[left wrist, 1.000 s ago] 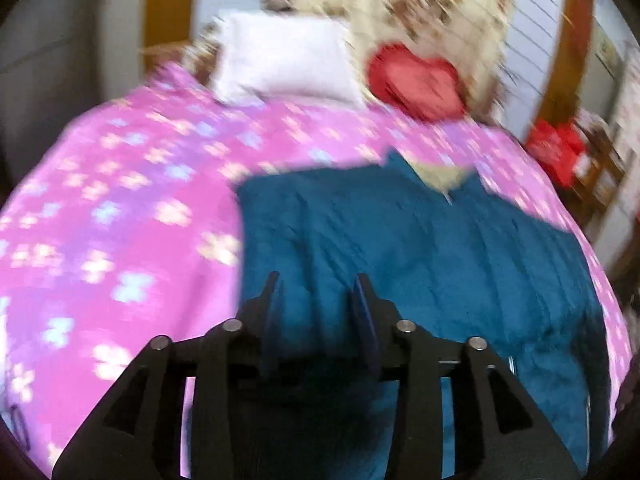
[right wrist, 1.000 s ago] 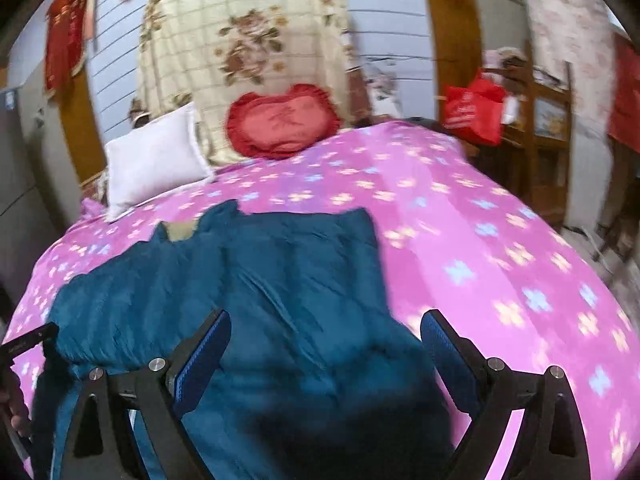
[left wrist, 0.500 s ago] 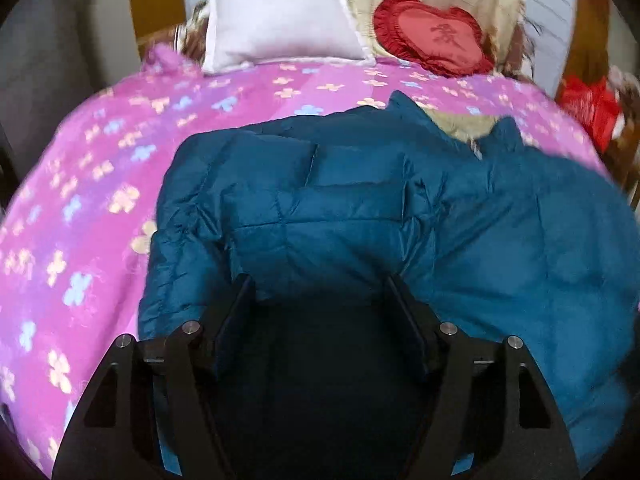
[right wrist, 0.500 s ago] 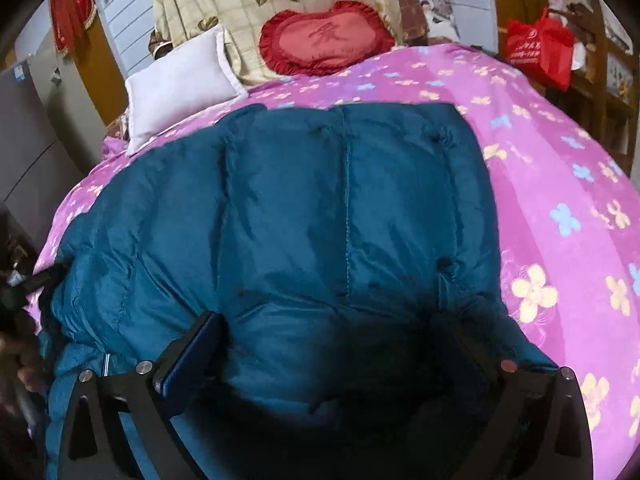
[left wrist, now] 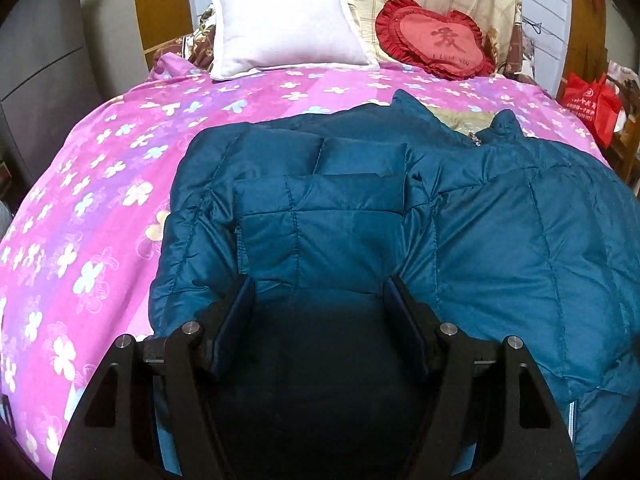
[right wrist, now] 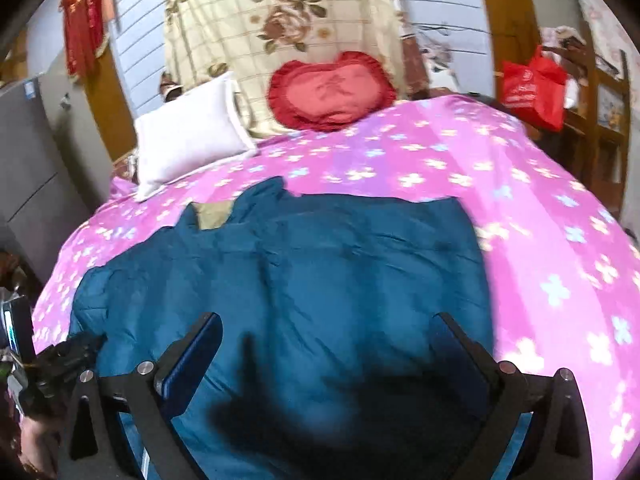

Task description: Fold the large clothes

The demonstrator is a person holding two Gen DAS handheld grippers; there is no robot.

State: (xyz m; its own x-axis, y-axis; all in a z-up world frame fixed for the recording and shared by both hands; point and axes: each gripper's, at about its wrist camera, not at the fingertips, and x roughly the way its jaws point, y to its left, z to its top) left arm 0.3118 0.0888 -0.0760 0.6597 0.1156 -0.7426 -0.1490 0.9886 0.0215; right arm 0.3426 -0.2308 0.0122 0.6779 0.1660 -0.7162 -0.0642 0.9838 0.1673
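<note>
Teal quilted jacket [left wrist: 500, 232], spread across the near half of a bed with a pink flowered cover [left wrist: 92, 208]; collar toward the headboard, one sleeve [left wrist: 320, 216] folded in over the body on the left side. Jacket's left edge runs down beside a broad open strip of cover; in the right wrist view the jacket [right wrist: 320, 264] stops at a straight right edge, with another wide bare band of cover [right wrist: 560, 240] beyond it to the bed's side. Far edge of jacket well short of the white pillow [left wrist: 288, 32] and red heart cushion [left wrist: 436, 40] at the head; a red bag [left wrist: 592, 100] hangs off the right of the bed. Left tongs [left wrist: 320, 300]: jaws apart, nothing between them, poised over the folded sleeve near its lower end. Right tongs [right wrist: 328, 344]: jaws wide apart, holding nothing, above the jacket's near portion; whether the tips touch the fabric cannot be told. Against half a second ago: the right view now takes in far more bed and wall, the jacket filling less of it; the left view has hardly changed, and its jaws stand the same width apart. A second ago the left jaws were closer together.
</note>
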